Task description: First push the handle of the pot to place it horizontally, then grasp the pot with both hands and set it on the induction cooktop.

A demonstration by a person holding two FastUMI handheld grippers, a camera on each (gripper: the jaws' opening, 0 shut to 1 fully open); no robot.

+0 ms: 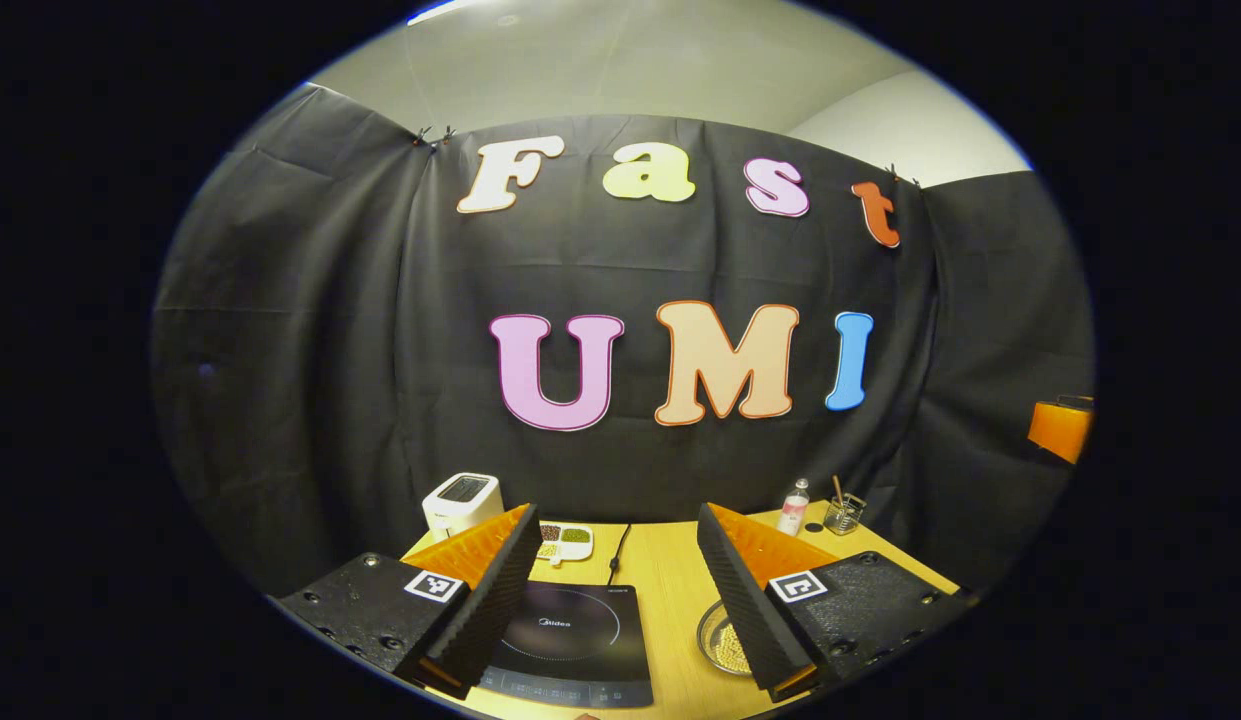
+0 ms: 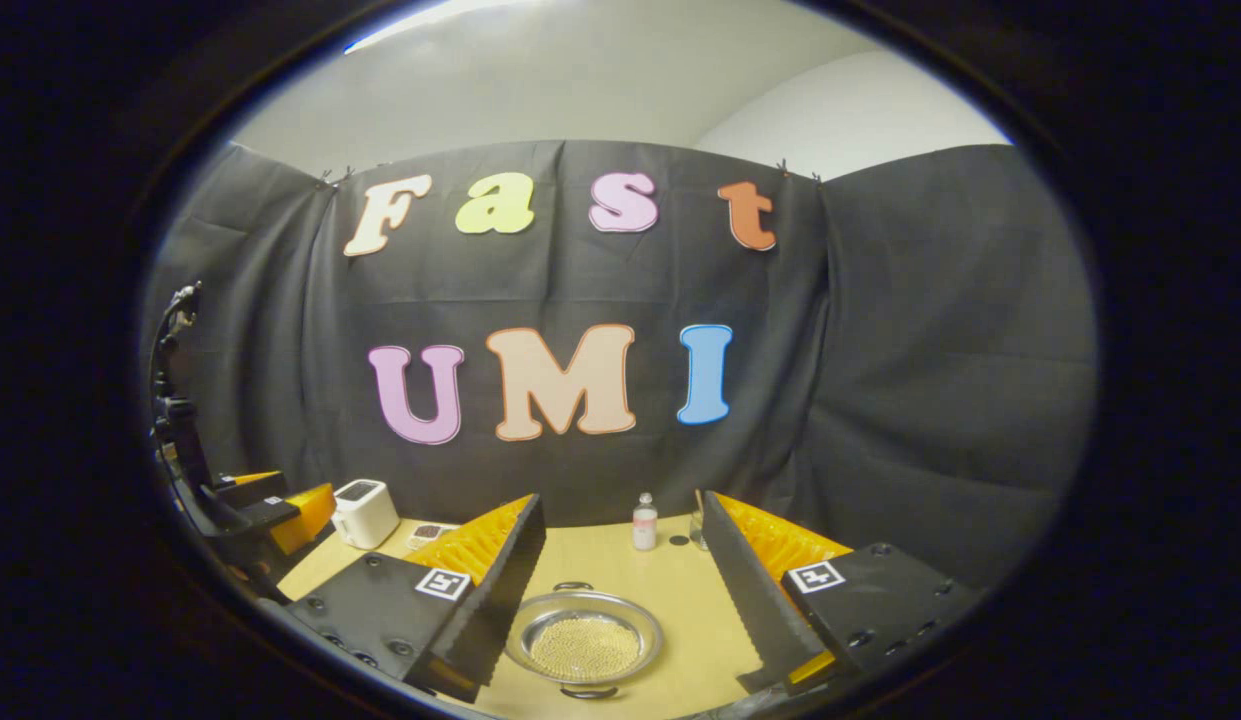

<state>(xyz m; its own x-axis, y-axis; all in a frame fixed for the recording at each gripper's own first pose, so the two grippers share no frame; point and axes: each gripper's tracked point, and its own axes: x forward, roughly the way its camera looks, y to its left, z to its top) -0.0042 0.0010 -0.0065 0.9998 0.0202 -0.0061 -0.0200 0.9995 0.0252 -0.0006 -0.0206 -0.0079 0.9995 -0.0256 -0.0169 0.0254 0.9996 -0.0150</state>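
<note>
A shallow silver pot (image 2: 585,640) holding small pale beads rests on the wooden table (image 2: 670,580). One loop handle (image 2: 572,586) points away from me and the other handle (image 2: 587,690) points toward me. My right gripper (image 2: 623,500) hovers open above it, a finger on each side. In the left gripper view the black induction cooktop (image 1: 570,635) lies between the fingers of my open left gripper (image 1: 616,514), and the pot (image 1: 722,640) peeks out behind one finger (image 1: 745,600), to the cooktop's right. The left gripper (image 2: 270,510) also appears at the far left of the right gripper view.
A white toaster (image 1: 462,503) and a divided dish of beans (image 1: 565,542) stand behind the cooktop, whose cord (image 1: 616,555) runs to the back. A small bottle (image 1: 795,507) and a glass with a stick (image 1: 843,513) stand at the back right. Black cloth walls the table.
</note>
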